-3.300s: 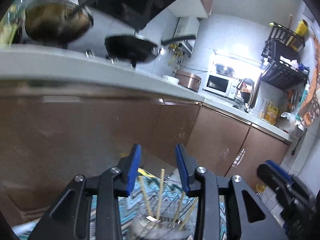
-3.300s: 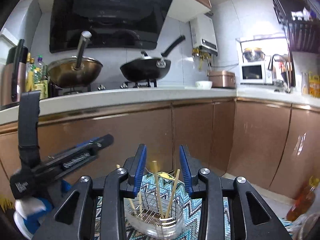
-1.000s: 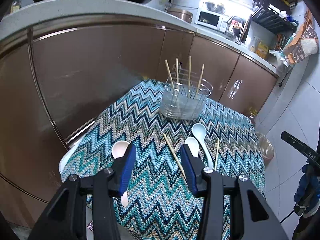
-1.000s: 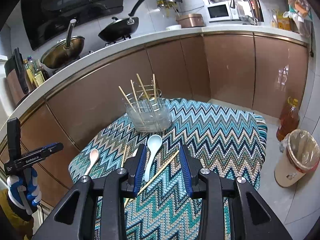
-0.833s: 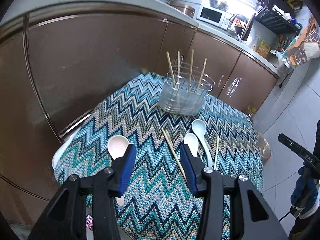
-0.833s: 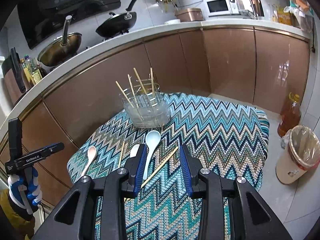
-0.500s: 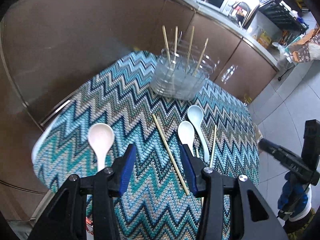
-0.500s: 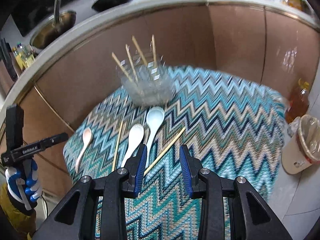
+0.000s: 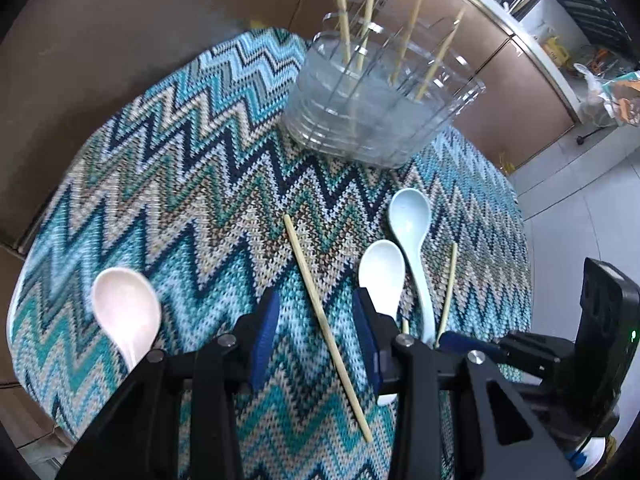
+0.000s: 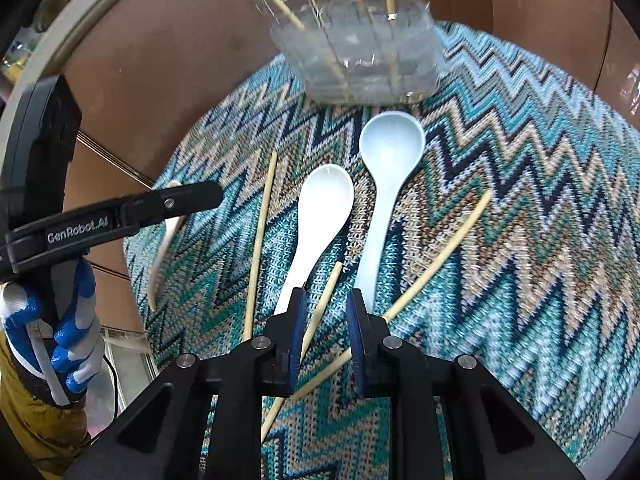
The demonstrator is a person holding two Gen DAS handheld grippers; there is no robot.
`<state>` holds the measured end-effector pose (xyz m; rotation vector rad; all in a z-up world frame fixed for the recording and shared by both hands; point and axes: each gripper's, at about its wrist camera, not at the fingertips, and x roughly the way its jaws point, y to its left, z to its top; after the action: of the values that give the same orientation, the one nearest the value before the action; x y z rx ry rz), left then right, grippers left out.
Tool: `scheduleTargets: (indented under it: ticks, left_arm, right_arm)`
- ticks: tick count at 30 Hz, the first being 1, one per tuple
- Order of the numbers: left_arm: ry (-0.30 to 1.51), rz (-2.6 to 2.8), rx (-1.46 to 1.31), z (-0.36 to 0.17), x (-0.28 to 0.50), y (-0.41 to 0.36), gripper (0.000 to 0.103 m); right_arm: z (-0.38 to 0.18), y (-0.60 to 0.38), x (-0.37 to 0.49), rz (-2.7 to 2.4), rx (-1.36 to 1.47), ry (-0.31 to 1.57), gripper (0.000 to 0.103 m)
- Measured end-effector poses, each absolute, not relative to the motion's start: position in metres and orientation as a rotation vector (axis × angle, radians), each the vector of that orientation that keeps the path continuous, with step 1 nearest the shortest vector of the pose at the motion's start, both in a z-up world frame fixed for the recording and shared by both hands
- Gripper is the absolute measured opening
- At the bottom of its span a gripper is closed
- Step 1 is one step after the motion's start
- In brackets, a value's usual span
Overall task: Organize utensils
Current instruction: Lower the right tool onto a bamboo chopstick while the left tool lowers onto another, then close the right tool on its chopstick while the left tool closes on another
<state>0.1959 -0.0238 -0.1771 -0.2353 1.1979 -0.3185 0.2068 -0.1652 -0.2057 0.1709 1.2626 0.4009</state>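
Observation:
A clear holder (image 9: 372, 120) with several chopsticks upright stands at the far side of the zigzag cloth. My left gripper (image 9: 316, 332) hovers low with its jaws closing; a loose chopstick (image 9: 320, 320) lies between them, untouched. A cream spoon (image 9: 124, 312) lies to its left, a white spoon (image 9: 382, 272) and a pale blue spoon (image 9: 410, 220) to its right. My right gripper (image 10: 326, 320) is also closing, astride a chopstick (image 10: 324, 300) between the white spoon (image 10: 320, 216) and the blue spoon (image 10: 390, 152); its pads are clear of it.
Two more chopsticks lie on the cloth (image 10: 520, 240), one at the left (image 10: 260, 248) and one slanting at the right (image 10: 440, 252). A gloved hand (image 10: 60, 332) holds the left gripper. Brown cabinet fronts (image 9: 160, 20) stand close behind the table, and tiled floor (image 9: 580, 184) lies to the right.
Both grippers have dropped toward the table and tipped further down, so the loose utensils fill the views. Both pairs of jaws have narrowed, the right more.

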Motion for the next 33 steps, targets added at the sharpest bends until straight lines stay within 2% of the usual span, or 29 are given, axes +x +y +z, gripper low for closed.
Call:
scheduleTargets:
  ticks: [7, 12, 18, 23, 24, 33]
  left_arm:
    - [1.266, -0.312, -0.247, -0.197, 0.221, -0.029, 0.031]
    - [1.3, -0.295, -0.237, -0.206, 0.234, -0.032, 0.021]
    - [1.329, -0.27, -0.2, -0.216, 0.243, -0.042, 0.017]
    - [1.324, -0.235, -0.17, -0.219, 0.246, -0.059, 0.009]
    - [1.32, -0.234, -0.174, -0.22, 0.246, -0.06, 0.009]
    - [1.23, -0.251, -0.241, -0.202, 0.23, -0.045, 0.007]
  right_arm:
    - [-0.222, -0.153, 0.225, 0.406, 0.158, 1.337, 0.02]
    - [-0.23, -0.144, 0.233, 0.401, 0.126, 1.378, 0.02]
    - [-0.238, -0.142, 0.238, 0.387, 0.14, 1.408, 0.018]
    - [-0.237, -0.151, 0.238, 0.383, 0.178, 1.413, 0.013]
    - [-0.238, -0.153, 0.238, 0.38, 0.186, 1.411, 0.011]
    - [-0.222, -0.167, 0.222, 0.421, 0.301, 1.361, 0.007]
